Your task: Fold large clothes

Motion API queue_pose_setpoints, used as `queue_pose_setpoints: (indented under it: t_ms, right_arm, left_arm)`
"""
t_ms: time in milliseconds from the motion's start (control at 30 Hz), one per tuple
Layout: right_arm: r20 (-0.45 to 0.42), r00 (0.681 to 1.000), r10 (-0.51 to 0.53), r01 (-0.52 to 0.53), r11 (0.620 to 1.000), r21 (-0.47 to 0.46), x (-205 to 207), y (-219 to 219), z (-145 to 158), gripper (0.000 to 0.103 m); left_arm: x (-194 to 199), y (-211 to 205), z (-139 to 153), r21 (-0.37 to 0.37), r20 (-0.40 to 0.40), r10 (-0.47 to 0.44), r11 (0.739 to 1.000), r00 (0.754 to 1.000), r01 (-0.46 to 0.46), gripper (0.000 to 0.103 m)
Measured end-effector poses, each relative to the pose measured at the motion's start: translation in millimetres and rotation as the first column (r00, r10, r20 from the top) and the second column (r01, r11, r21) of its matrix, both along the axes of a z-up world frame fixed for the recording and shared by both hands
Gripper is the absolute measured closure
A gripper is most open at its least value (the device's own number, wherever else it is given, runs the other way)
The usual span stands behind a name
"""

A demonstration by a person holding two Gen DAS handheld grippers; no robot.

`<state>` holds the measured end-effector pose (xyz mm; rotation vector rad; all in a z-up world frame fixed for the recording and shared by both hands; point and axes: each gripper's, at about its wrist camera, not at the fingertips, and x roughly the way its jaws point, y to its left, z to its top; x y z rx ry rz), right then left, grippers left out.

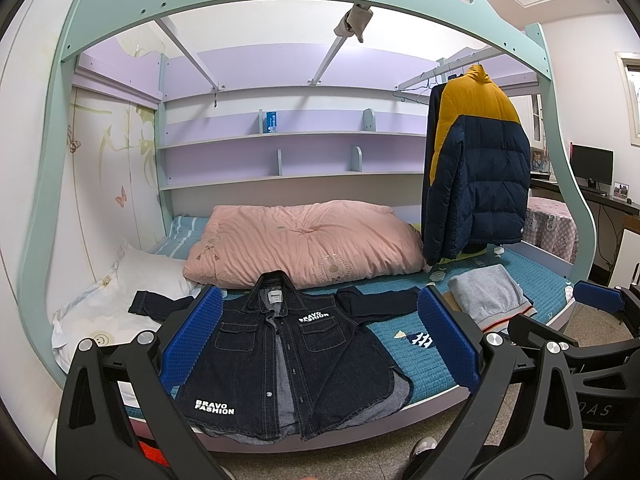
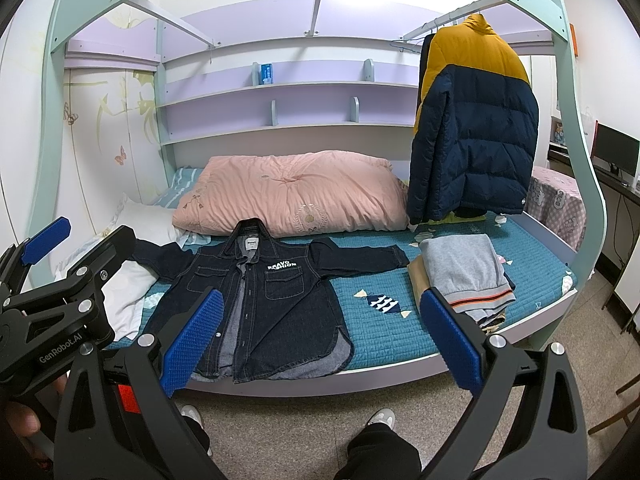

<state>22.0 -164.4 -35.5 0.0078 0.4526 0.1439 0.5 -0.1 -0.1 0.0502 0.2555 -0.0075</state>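
Note:
A dark denim jacket with white "BRAVO FASHION" lettering lies spread face up on the teal bed cover, front unbuttoned, sleeves stretched out to both sides, hem over the bed's front edge. It also shows in the right wrist view. My left gripper is open and empty, held in front of the jacket, apart from it. My right gripper is open and empty, in front of the bed, apart from the jacket. The right gripper shows at the right of the left wrist view, the left gripper at the left of the right wrist view.
A folded grey garment pile lies on the bed right of the jacket. A pink quilt lies behind it, a white pillow at the left. A navy-and-yellow puffer jacket hangs from a rail at the right. The mint bed frame arches overhead.

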Motion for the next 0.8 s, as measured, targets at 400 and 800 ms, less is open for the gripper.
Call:
queue_pose_setpoints:
  t_ms: [400,800]
  right_arm:
    - [-0.023,1.0,0.005,-0.005,1.0,-0.013,29.7,8.8,-11.1,0.008]
    - [-0.123,0.992,0.029,-0.036,0.998,-0.053,115.1,35.9,-58.2,0.008]
  left_arm:
    - [26.2,6.6,-10.3,0.013,-0.025,0.004,1.0,1.0,-0.004,0.005]
    - [120.0,31.1,-67.8,0.009,-0.139,0.022,1.0,0.99,-0.021,0.005]
